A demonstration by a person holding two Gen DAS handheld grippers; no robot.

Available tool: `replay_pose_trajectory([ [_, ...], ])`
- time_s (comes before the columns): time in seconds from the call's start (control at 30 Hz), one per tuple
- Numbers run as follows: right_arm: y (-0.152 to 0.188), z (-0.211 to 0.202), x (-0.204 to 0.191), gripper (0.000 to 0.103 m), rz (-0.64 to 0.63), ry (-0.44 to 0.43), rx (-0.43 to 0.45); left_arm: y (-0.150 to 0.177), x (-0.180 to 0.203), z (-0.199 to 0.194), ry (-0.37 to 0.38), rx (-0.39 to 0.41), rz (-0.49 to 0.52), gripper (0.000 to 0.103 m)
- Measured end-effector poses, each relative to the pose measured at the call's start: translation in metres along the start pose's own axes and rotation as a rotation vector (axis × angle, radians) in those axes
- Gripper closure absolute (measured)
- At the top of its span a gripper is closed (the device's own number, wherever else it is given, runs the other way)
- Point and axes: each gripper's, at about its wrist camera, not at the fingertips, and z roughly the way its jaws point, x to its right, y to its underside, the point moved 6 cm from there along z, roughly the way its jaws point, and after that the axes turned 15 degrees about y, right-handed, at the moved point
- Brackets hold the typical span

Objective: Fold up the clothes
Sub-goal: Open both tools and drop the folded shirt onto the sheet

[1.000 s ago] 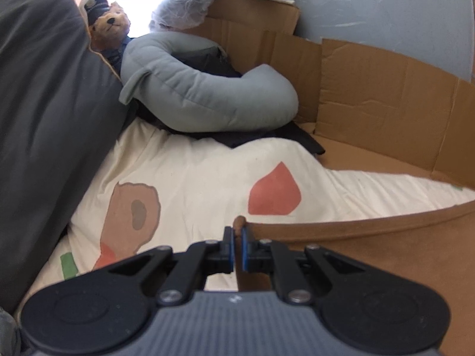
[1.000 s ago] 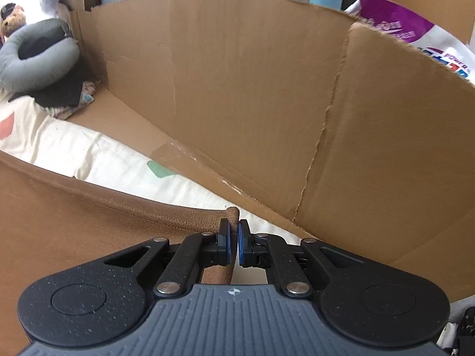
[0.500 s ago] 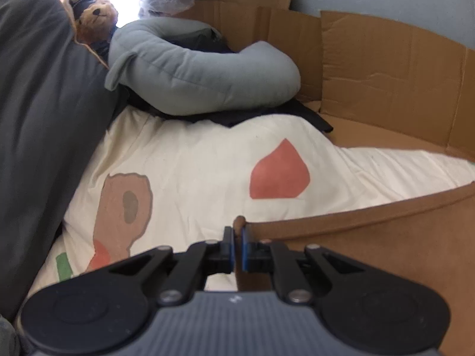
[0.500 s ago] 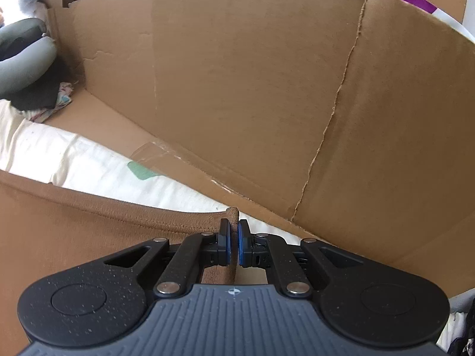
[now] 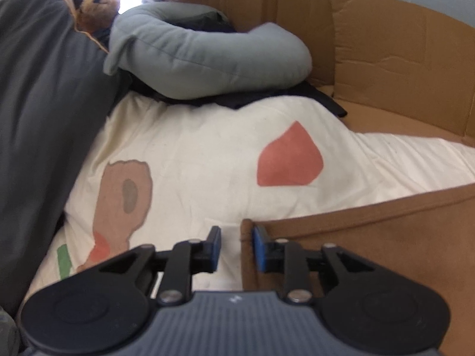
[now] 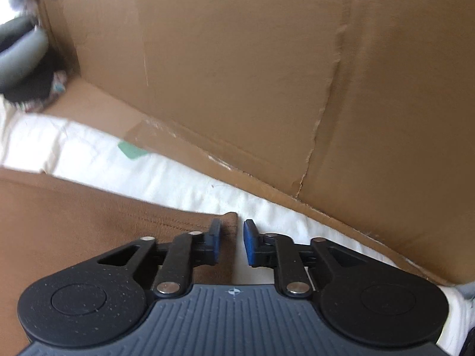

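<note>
Brown garment [image 5: 371,237]: soft, limp, light; take its hemmed corners. Left gripper [image 5: 236,247] and right gripper [image 6: 232,242] jaws released, each straddling a corner on the cream sheet [image 5: 193,148].

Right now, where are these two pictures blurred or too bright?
Left wrist view: the window behind the teddy bear is blown out white, and the grey pillow is slightly smeared. Right wrist view: the upper left corner is motion-blurred, while the right gripper looks sharp.
</note>
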Motion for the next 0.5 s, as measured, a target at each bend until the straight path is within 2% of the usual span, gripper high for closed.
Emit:
replay_pose_trajectory([
  [0.13, 0.002, -0.020, 0.020, 0.076, 0.014, -0.027, 0.042, -0.006, 0.000, -0.014, 0.009, 0.037, -0.045, 0.074],
  [0.23, 0.005, -0.034, 0.035, 0.076, 0.064, -0.049, 0.057, -0.006, 0.005, -0.026, 0.013, 0.027, -0.084, 0.073],
  [0.5, 0.024, -0.072, 0.037, 0.076, 0.064, -0.108, 0.075, 0.011, 0.025, -0.064, 0.086, 0.013, -0.115, 0.073],
])
